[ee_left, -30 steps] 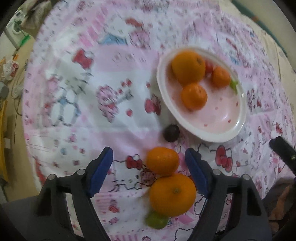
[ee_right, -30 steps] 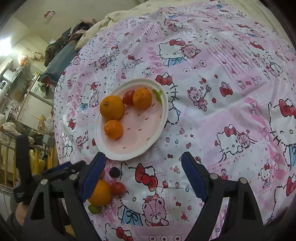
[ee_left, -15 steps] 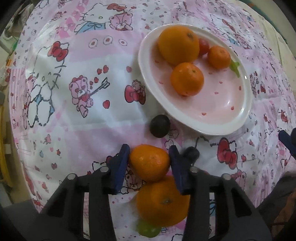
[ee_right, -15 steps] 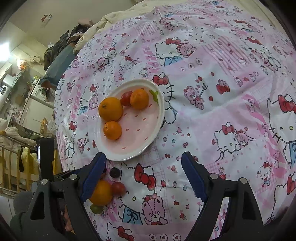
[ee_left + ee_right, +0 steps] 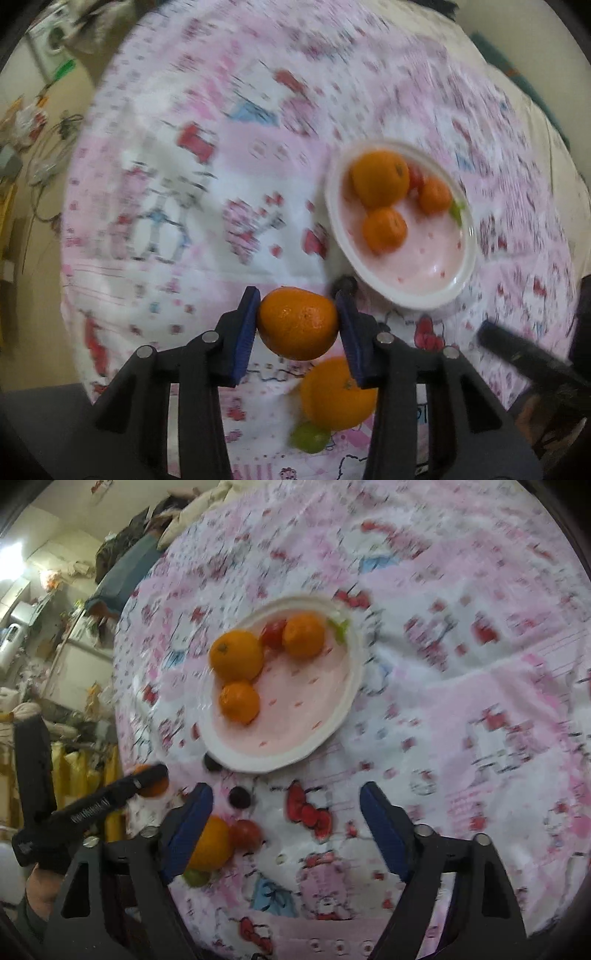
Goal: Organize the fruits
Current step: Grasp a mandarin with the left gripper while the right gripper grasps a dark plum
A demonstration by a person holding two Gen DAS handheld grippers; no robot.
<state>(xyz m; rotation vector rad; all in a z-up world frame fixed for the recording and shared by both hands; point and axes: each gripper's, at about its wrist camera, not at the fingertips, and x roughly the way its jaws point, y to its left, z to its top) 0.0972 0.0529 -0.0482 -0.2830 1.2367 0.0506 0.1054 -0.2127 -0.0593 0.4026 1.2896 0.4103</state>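
A small orange (image 5: 298,323) is pinched btw the left gripper (image 5: 297,325) pads, held clear of the cloth, prob. for the plate (image 5: 400,295); right gripper (image 5: 286,825) is spread, nothing in it.

Table covered by pink cartoon-print cloth (image 5: 461,709). Directly on cloth: white plate (image 5: 351,686) holding fruit; just beside its near rim, two small dark fruits (image 5: 239,797); nearer still, large orange (image 5: 338,395), red tomato (image 5: 246,833) touching it, green fruit (image 5: 309,437) at orange's near edge
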